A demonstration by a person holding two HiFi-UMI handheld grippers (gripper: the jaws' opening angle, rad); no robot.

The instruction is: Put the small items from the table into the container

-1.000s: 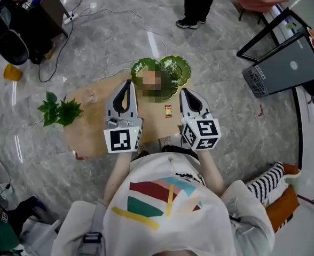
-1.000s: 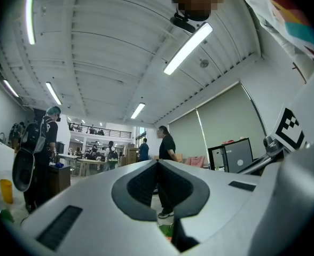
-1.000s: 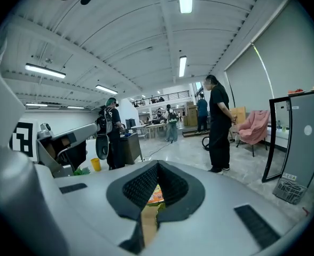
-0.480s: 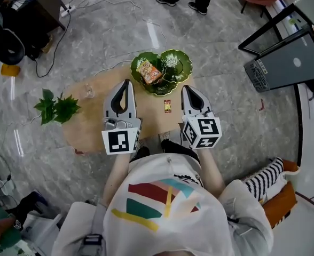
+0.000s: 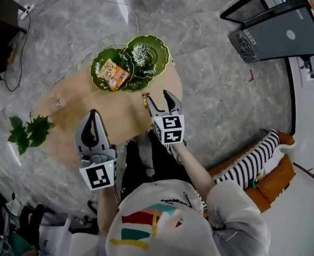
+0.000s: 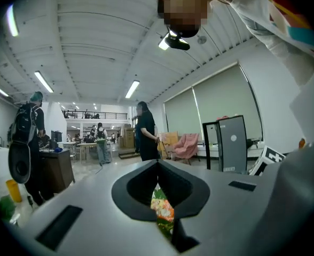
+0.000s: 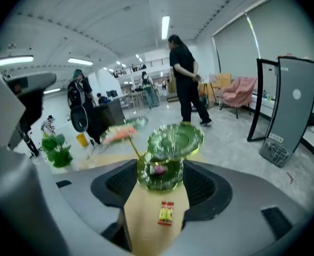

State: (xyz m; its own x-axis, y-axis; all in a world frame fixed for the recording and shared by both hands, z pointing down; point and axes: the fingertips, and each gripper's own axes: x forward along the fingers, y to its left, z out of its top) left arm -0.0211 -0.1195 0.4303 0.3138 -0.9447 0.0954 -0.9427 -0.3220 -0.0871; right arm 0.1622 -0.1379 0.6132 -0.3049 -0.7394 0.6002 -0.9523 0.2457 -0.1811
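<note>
A small red-and-yellow packet [image 5: 145,100] lies on the wooden table [image 5: 93,105] just in front of the green leaf-shaped dish [image 5: 141,55]. An orange snack bag [image 5: 114,74] lies in the dish's left lobe. My right gripper [image 5: 158,97] hangs low by the small packet with its jaws opening. In the right gripper view the packet [image 7: 166,213] lies on the table between the parted fingers of the right gripper [image 7: 159,188], which do not touch it, and the dish [image 7: 173,143] stands beyond. My left gripper [image 5: 93,114] is shut and empty near the table's front edge; the left gripper view shows its jaws closed [image 6: 158,164].
A leafy green plant [image 5: 28,132] and a small glass [image 5: 57,103] are at the table's left end. A black frame with a grey case [image 5: 277,31] stands on the floor at the upper right. A striped cushion [image 5: 253,164] lies behind me. A person [image 7: 186,79] stands beyond the table.
Both grippers have come down. The right one dropped toward the small packet and its jaws went from shut to open. The left one drew back toward the table's front edge.
</note>
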